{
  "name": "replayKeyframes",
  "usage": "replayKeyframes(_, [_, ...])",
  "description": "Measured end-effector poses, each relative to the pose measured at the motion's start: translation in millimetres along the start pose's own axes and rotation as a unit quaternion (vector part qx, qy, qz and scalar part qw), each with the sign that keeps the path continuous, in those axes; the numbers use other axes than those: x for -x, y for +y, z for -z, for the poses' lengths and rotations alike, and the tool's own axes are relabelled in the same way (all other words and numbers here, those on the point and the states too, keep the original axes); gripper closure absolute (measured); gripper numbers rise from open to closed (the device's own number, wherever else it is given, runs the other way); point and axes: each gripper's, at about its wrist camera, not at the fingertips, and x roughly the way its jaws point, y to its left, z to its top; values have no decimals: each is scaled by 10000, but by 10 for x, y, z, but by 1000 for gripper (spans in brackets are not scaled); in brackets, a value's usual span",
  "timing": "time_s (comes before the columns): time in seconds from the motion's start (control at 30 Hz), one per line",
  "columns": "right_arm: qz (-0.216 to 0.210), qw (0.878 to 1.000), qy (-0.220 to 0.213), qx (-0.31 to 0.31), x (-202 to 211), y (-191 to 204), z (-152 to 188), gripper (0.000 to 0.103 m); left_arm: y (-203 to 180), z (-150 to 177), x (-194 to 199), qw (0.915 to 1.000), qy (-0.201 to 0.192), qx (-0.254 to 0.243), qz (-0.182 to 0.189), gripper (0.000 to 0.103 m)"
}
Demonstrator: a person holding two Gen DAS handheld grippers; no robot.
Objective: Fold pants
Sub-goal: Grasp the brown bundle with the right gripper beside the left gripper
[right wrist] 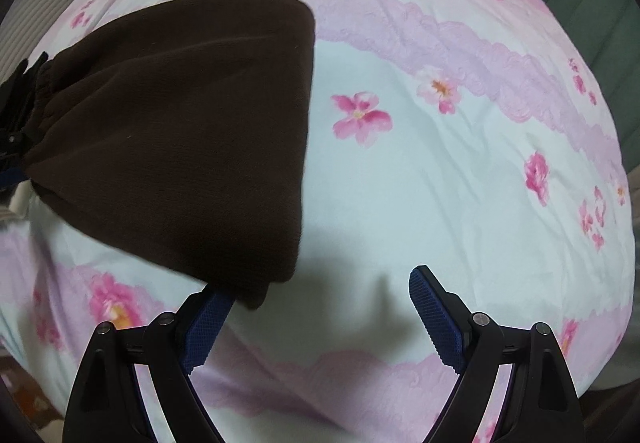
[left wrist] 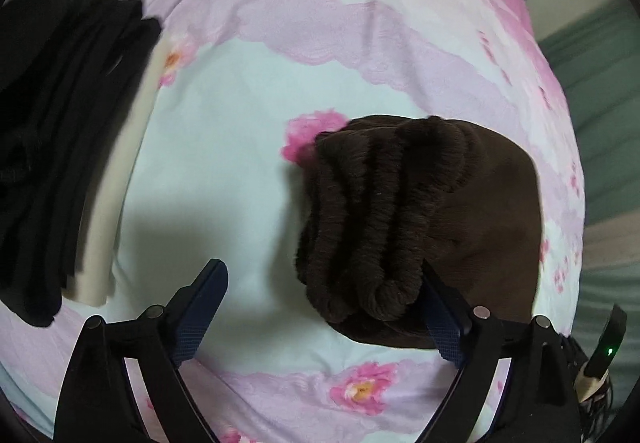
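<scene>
Underneath everything lay a soft floral bedsheet, pale mint with lilac lace-patterned bands and pink blossoms, faintly creased and filling most of both views. On it rested the brown pants, a thick fleecy knit folded into a compact slab; in the right wrist view they took up the left-centre of the frame as a smooth rounded wedge with a clean straight edge on the right, narrowing to a gathered elastic waistband at the far left. In the left wrist view the same pants sat right of centre, the ribbed waistband bunched into fat rolls facing the camera. At the upper left of that view a pile of black clothing lay blurred, with a cream-coloured edge beside it. The left gripper had its jaws spread wide, black angular arms with blue textured pads, the right pad touching the waistband rolls and the left one apart over bare sheet. The right gripper likewise stood wide, its left pad tucked under the pants' lower corner, its right pad over bare sheet.
</scene>
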Motion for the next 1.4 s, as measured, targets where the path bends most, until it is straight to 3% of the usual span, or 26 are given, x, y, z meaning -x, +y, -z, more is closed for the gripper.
replayKeyframes(0.1, [-259, 9997, -21, 3, 156, 9, 45, 15, -139, -25, 180, 9993, -121, -347, 120, 11])
replayKeyframes(0.17, [-498, 9987, -147, 4, 341, 19, 67, 15, -209, -33, 411, 9969, -424, -584, 324, 11])
replayKeyframes(0.27, [-648, 9963, -571, -15, 651, 21, 31, 15, -266, -59, 644, 9926, -769, -711, 616, 6])
replayKeyframes(0.43, [-884, 9906, -980, -354, 735, -123, -227, 15, -422, -175, 427, 9928, -642, -882, 486, 5])
replayKeyframes(0.8, [-1231, 9887, -540, -670, 127, -212, -645, 15, -324, -302, -217, 9971, -22, -649, 405, 6])
replayKeyframes(1.2, [-1463, 9876, -42, -562, -431, -110, -755, 15, -60, -410, -666, 9912, 365, 76, 1267, 4])
replayKeyframes(1.4, [-1788, 9808, 179, -754, -683, -164, -813, 15, -36, -424, -773, 9881, 425, 253, 1456, 11])
